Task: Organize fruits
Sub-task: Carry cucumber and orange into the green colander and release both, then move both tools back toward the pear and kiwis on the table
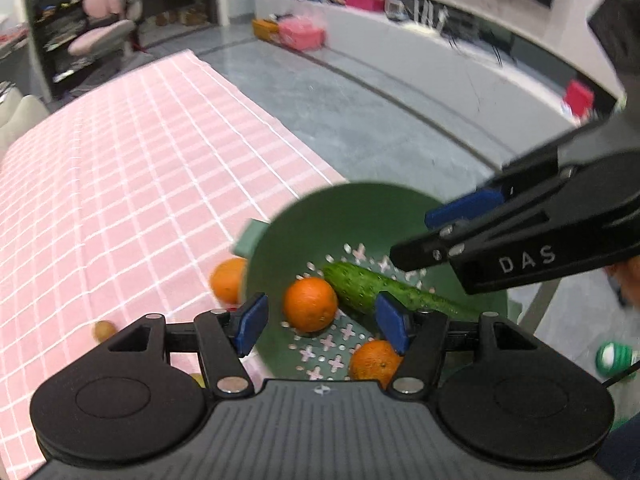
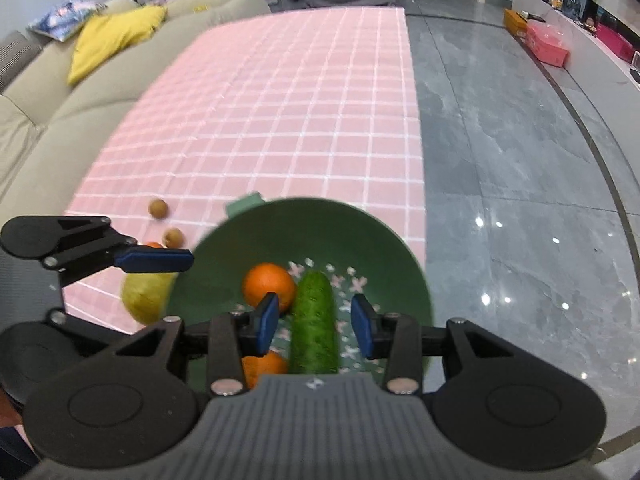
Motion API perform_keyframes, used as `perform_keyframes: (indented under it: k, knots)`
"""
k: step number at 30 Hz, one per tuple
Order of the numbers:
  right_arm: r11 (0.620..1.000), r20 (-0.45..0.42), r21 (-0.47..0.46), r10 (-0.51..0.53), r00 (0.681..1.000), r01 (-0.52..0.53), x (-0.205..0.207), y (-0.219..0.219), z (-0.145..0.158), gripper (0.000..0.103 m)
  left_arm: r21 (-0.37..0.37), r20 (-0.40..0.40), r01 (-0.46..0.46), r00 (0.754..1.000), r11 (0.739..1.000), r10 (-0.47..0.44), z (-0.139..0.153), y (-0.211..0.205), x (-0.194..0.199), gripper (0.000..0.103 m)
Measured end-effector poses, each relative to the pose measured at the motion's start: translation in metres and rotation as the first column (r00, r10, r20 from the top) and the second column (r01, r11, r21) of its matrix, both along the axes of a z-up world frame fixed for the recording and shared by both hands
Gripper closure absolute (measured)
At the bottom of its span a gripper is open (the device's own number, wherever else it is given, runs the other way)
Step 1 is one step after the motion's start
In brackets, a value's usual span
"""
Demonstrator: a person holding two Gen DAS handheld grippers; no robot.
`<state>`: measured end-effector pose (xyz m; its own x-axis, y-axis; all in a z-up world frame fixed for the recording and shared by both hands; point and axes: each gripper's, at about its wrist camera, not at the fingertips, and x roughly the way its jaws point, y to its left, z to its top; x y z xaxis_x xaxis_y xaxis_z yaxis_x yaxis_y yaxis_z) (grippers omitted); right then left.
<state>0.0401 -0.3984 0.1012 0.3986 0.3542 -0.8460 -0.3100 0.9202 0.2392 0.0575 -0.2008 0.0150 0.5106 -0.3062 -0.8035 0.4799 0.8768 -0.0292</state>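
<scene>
bowl (image 2: 240, 248): cucumber (image 2: 314, 320), 2 oranges (image 2: 269, 286) inside | tablecloth (image 2: 280, 120) beyond: bare

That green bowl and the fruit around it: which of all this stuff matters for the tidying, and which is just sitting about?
Part of the job:
green colander bowl
two oranges inside
cucumber inside
orange outside
yellow fruit
two small brown fruits

Just lying about:
sofa
yellow cushion
pink boxes

The left claw (image 1: 320, 326) hangs spread, empty, over a green perforated plastic colander (image 1: 360, 216) holding two round oranges (image 1: 310, 304) and a bumpy green cucumber (image 1: 360, 286); a third orange (image 1: 227, 280) lies beside it on the pink checked tabletop (image 1: 120, 168).
</scene>
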Motion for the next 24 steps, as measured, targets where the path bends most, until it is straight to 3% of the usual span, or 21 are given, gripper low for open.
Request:
perform_keyframes:
  k: [5,14,24]
  knots:
    - [0.999,0.036,0.017,0.027,0.999,-0.028,-0.01,0.022,0.013,0.066,-0.03,0.025,-0.078,0.997,0.996,0.079,0.013,0.041,-0.012,0.026]
    - [0.997,0.085,0.029,0.064,0.994,-0.066,-0.029,0.078,0.03,0.065,-0.016,0.012,-0.208,0.978,0.978,0.208,0.003,0.128,-0.039,0.026]
    - [0.987,0.046,-0.041,0.155,0.987,-0.153,-0.049,0.135,0.007,0.061,-0.057,-0.038,-0.261,0.965,0.964,0.259,-0.019,0.183,-0.045,0.026]
